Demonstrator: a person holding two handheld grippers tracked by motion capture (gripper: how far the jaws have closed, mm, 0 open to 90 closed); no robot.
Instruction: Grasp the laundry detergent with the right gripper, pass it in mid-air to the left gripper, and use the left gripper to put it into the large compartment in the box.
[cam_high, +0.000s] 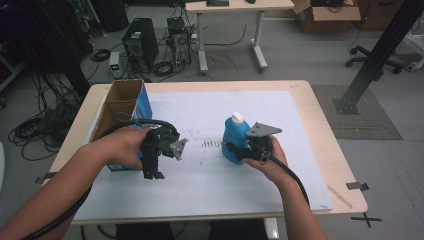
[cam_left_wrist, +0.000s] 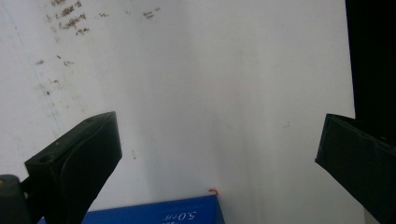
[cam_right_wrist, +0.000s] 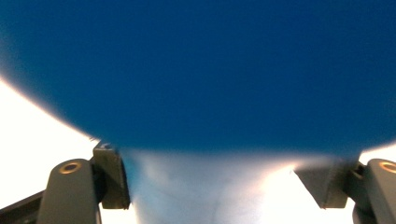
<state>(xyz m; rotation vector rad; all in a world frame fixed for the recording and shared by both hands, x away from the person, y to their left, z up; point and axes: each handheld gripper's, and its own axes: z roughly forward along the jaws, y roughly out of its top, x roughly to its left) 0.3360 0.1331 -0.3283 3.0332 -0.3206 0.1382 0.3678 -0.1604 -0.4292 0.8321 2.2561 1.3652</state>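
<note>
A blue bottle (cam_high: 235, 136) with a white cap stands upright near the middle of the white mat (cam_high: 210, 185). My right gripper (cam_high: 231, 153) reaches in from the right at the bottle's lower body. In the right gripper view the blue bottle (cam_right_wrist: 196, 70) spans the gap between the jaws of the right gripper (cam_right_wrist: 219, 184), and its sides meet both pads. My left gripper (cam_high: 153, 173) hangs over the mat beside an open cardboard box with blue sides (cam_high: 125, 105), pointing down. The left gripper (cam_left_wrist: 219, 154) stands wide open with nothing between its jaws, and a corner of the blue box (cam_left_wrist: 159, 215) lies below it.
The box takes up the table's left side. Small dark marks (cam_high: 211, 143) dot the mat between the two grippers. Beyond the table's far edge stand a computer tower (cam_high: 140, 42), cables and another desk (cam_high: 235, 7). A black post (cam_high: 380, 50) rises at the right.
</note>
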